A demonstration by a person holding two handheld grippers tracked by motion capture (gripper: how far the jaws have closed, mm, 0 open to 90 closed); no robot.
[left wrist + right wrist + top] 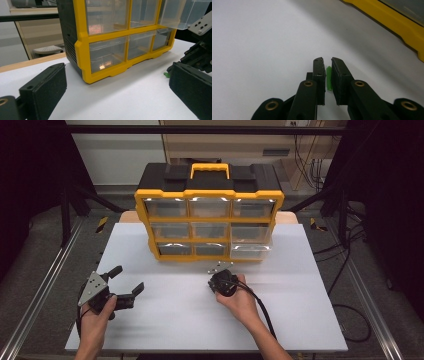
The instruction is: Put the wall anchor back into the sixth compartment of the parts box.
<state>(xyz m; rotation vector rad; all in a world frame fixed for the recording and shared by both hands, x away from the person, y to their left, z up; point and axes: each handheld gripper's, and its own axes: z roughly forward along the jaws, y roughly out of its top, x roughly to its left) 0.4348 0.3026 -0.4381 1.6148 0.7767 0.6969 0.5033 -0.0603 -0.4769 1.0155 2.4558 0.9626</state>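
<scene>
Right gripper [327, 72] nearly closed around small green plastic piece [328, 78], contact unclear. Piece looks light, stiff, slippery: pinch mid-length. Left gripper [126, 280] wide open, empty, near surface's left edge.

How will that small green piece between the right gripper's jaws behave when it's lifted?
The green piece looks tiny and slim, so probably very light. It seems like stiff plastic, unlikely to flop. The right gripper pinches only a narrow sliver, so it may twist or slip out.
</scene>
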